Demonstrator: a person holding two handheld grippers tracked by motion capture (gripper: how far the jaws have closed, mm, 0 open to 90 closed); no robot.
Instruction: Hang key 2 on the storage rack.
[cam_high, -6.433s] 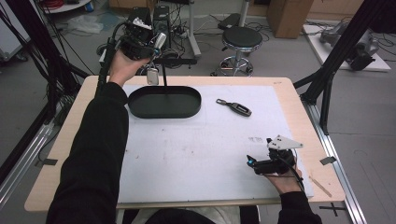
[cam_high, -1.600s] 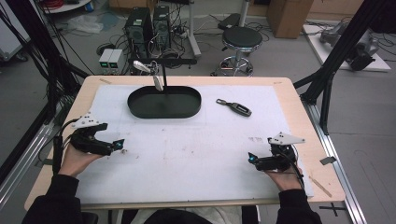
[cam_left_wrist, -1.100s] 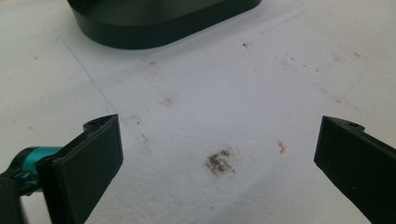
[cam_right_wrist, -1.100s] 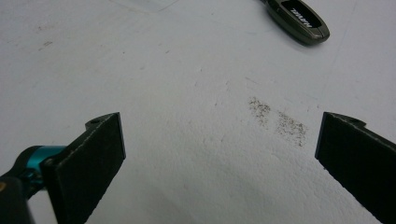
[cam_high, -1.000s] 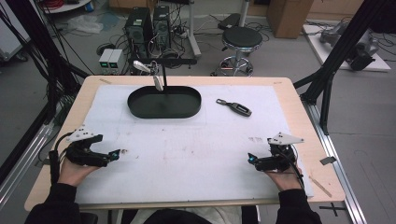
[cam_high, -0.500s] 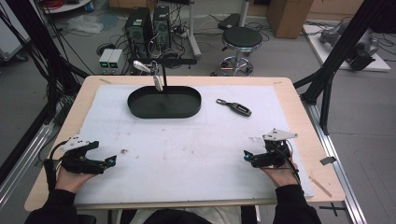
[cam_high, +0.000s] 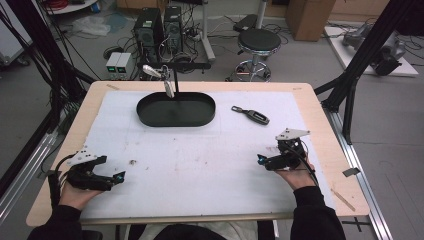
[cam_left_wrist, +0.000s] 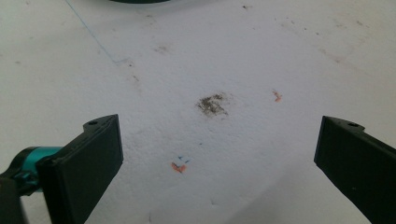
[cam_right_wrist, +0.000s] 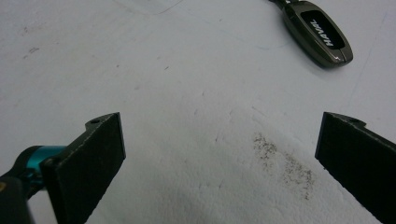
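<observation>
My right claw gapes wide and empty; the car key fob lies ahead to its right, so a straight reach would miss it.

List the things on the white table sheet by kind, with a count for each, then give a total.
Black oval tray: 1
Car key fob: 1
Hand-held gripper, left and right, both open: 2
Total: 4
</observation>
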